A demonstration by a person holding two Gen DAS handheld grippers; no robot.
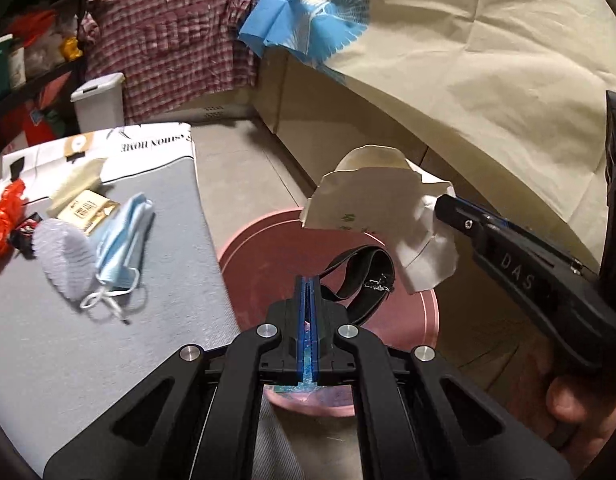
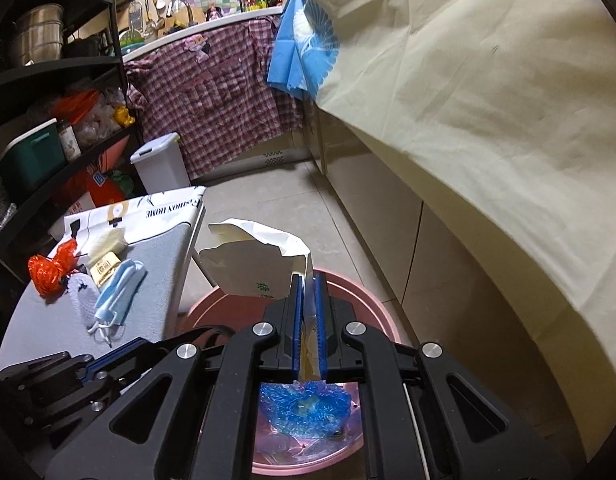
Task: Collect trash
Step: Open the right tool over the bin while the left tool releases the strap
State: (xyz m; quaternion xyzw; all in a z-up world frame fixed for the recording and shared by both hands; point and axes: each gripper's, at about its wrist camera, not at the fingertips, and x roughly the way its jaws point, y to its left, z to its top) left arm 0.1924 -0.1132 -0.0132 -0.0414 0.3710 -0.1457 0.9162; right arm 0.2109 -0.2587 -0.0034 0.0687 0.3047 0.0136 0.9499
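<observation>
Crumpled paper (image 2: 251,264) pinched at one edge between right gripper (image 2: 308,284) fingers, above pink basin (image 2: 372,300); light, floppy, tear-prone. Left gripper (image 1: 306,292) fingers closed, holding nothing evident.

Both cams ride on the grippers and look forward and down along the fingers. The left wrist view sits close above the pink basin (image 1: 263,248), with the grey table (image 1: 107,344) at 9 o'clock and the right gripper (image 1: 444,204) poking in from 3 o'clock. The right wrist view hangs a bit higher — same pink basin (image 2: 372,300) at 6 o'clock, same grey table (image 2: 59,320) at 9 o'clock, plus the checked shirt (image 2: 211,92) at 12.
</observation>
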